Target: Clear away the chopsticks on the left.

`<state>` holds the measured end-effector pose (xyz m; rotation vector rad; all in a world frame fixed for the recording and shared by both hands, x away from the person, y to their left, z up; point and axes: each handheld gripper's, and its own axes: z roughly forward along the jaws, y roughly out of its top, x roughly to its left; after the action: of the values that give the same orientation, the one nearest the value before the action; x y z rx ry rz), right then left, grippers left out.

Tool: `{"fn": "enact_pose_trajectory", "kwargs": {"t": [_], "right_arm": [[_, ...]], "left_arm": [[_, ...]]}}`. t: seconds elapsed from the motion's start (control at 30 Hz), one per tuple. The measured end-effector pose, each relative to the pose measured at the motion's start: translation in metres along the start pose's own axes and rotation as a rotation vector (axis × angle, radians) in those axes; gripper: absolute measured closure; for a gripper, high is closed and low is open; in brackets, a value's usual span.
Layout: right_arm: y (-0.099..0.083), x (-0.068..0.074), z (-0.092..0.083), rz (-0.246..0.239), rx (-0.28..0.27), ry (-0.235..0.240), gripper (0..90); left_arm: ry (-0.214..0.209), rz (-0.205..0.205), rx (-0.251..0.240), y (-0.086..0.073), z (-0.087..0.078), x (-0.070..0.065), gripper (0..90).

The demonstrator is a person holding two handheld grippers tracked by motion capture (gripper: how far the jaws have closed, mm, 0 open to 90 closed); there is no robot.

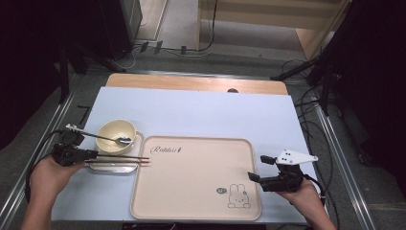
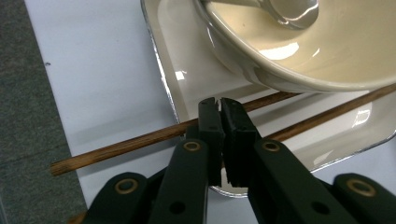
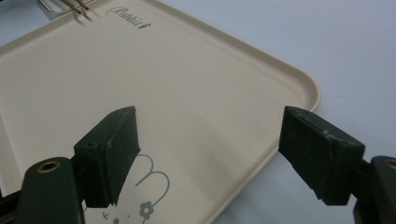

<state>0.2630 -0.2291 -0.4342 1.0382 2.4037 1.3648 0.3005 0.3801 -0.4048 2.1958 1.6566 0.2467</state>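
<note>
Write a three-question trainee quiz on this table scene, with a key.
1. True or false: the left gripper is shut on a chopstick.
2. Where does the spoon rest? A in the bowl; B on the rabbit tray; C on the blue mat.
3. How do the right gripper jaws stand?

Key: 1 true; 2 A; 3 open, over the rabbit tray's corner, holding nothing.

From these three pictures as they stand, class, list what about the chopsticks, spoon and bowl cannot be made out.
- Chopsticks: left gripper view, the left gripper covers the spot where its shut jaws meet them, so which stick is pinched is unclear.
- Spoon: left gripper view, handle cut off by the top edge.
- Bowl: contents too small in the high view.
</note>
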Motion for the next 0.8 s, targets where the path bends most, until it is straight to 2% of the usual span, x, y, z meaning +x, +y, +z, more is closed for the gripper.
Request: {"fn": "enact_pose_trajectory", "kwargs": {"t": [0.1,0.2,0.3,0.33,0.37,0.47,0.5,0.53,0.57,0.6,0.63,0.67,0.8], "right_arm": [[0.0,0.0,0.0,0.001,-0.001,0.0,20.1],[0.0,0.0,0.0,0.0,-0.002,0.001,20.3],[0.0,0.0,-0.001,0.003,-0.002,0.001,20.4],[0.0,0.0,-0.001,0.003,-0.002,0.001,20.5],[0.0,0.0,-0.001,0.001,-0.001,0.002,20.6],[0.0,0.0,0.0,-0.005,-0.005,0.003,20.9],[0.0,0.0,0.0,-0.005,-0.005,0.003,20.9],[0.0,0.0,0.0,-0.007,-0.003,0.002,21.0],[0.0,0.0,0.0,-0.008,-0.004,0.004,21.1],[0.0,0.0,0.0,-0.008,-0.001,0.004,21.0],[0.0,0.0,0.0,-0.009,0.0,0.005,21.1],[0.0,0.0,0.0,-0.009,0.0,0.005,21.1],[0.0,0.0,0.0,-0.009,0.003,0.005,21.3]], "left_arm": [[-0.004,-0.003,-0.009,0.0,-0.003,0.001,86.1],[-0.028,0.011,-0.036,-0.004,-0.014,0.003,83.5],[-0.042,0.023,-0.038,-0.007,-0.019,0.004,77.0],[-0.058,0.042,-0.038,-0.008,-0.021,0.003,77.0],[-0.073,0.091,-0.037,-0.011,-0.023,0.0,71.8],[-0.11,0.173,-0.003,-0.015,-0.024,-0.004,60.5],[-0.11,0.173,-0.003,-0.015,-0.024,-0.004,56.9],[-0.108,0.201,0.01,-0.016,-0.025,-0.006,56.9],[-0.12,0.224,0.022,-0.016,-0.026,-0.008,49.3],[-0.12,0.224,0.022,-0.016,-0.026,-0.008,46.8],[-0.144,0.24,0.02,-0.016,-0.028,-0.01,45.1],[-0.144,0.24,0.02,-0.016,-0.028,-0.01,42.7],[-0.208,0.318,0.023,-0.012,-0.032,-0.012,40.9]]}}
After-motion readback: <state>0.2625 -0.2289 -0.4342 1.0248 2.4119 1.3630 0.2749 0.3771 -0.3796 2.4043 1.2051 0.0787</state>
